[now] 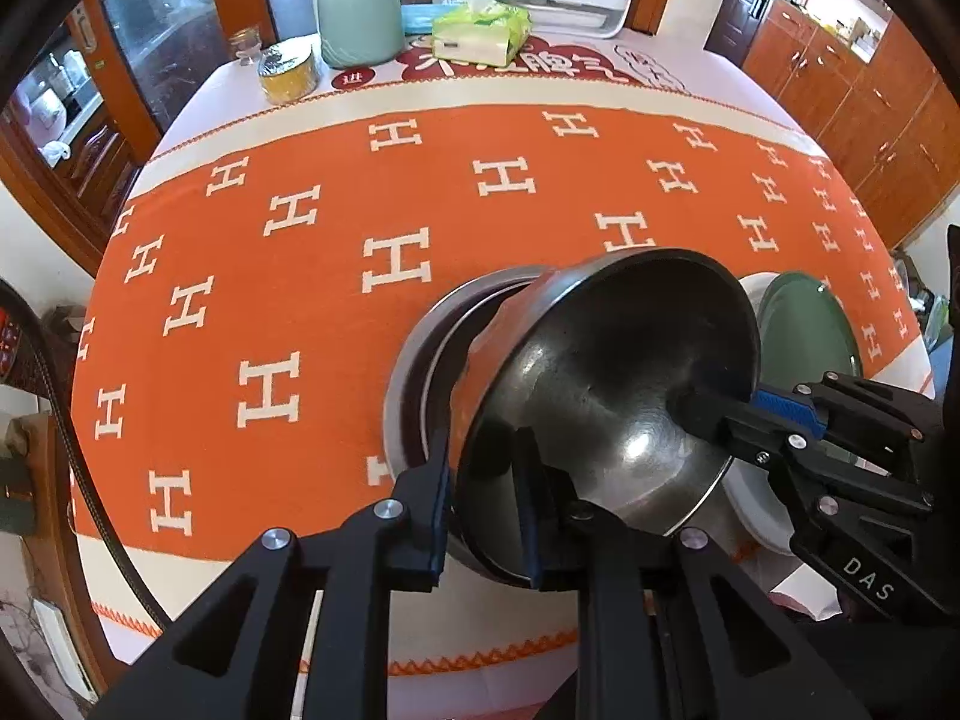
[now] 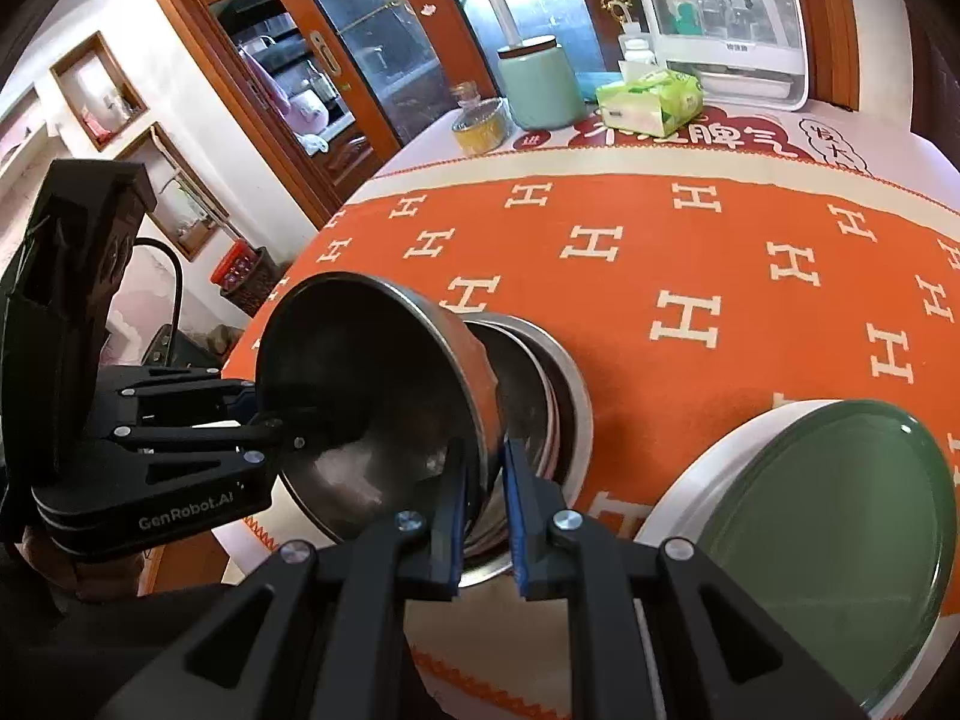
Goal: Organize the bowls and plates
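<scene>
Both the left gripper (image 1: 486, 516) and right gripper (image 2: 485, 516) pinch the tilted steel bowl's (image 1: 606, 384) rim above the stacked bowls (image 1: 420, 360), beside the green plate (image 2: 822, 534).

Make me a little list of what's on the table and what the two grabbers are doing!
held bowl: steel bowl, tilted, above the stack
left gripper: shut on the bowl's rim
right gripper: shut on the opposite rim
stack below: metal bowls nested on the orange tablecloth
plates: green plate on a white plate
far end: tissue pack, mint jar
</scene>
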`<state>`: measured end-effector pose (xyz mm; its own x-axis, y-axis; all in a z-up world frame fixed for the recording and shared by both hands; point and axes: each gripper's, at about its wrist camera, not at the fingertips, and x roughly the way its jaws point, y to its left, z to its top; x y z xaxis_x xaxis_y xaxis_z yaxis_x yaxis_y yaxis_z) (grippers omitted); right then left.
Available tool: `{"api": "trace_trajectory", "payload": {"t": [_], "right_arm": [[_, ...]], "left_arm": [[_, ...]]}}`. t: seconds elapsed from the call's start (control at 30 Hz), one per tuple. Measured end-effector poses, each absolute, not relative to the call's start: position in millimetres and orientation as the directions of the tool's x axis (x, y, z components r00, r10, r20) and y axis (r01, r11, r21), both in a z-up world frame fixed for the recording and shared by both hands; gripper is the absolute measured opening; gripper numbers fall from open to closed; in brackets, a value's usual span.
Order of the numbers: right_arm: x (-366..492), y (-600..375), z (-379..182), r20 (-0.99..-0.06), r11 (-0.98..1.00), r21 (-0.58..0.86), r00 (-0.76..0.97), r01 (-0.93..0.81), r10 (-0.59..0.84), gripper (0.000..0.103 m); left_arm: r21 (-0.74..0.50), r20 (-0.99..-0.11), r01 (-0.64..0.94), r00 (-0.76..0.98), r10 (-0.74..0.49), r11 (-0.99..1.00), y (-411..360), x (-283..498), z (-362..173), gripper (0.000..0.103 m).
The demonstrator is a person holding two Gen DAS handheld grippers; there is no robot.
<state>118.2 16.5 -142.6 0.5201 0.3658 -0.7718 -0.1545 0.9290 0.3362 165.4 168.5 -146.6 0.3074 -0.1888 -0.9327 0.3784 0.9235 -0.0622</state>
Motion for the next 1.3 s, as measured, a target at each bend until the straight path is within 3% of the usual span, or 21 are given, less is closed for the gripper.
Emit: {"api": "trace_trajectory", "payload": {"t": [0.23,0.33,0.67,0.8,1.13,1.3], "right_arm": [[124.3,17.0,-143.9,-0.785,0.938,0.329,0.520,-0.109,0.336,0.014],[125.4,16.3,-144.0,-0.789,0.940,0.328,0.519,-0.096,0.328,0.019],[126.9,12.5,-140.5,-0.801,0.941,0.329,0.505,-0.079,0.323,0.023],[128.4,7.8,-136.1,-0.799,0.940,0.336,0.508,-0.068,0.322,0.032],[138.3,-9.2,-128.7,-0.798,0.895,0.446,0.461,0.019,0.388,0.053],[142.0,-12.9,-139.4,-0.814,0.869,0.488,0.404,0.085,0.418,0.057]], "left_arm": [[-0.046,-0.948,0.414,0.269,-0.171,0.909,168.1,176.2,-156.1,0.018],[-0.053,-0.952,0.429,0.251,-0.175,0.902,166.9,178.7,-159.6,0.019],[-0.093,-0.943,0.449,0.247,-0.223,0.889,166.9,180.0,-153.0,0.032],[-0.106,-0.925,0.436,0.286,-0.249,0.894,174.2,180.1,-140.9,0.051],[-0.199,-0.892,0.352,0.322,-0.318,0.915,206.8,196.3,-122.1,0.064],[-0.230,-0.910,0.314,0.267,-0.318,0.921,218.2,201.7,-136.3,0.064]]}}
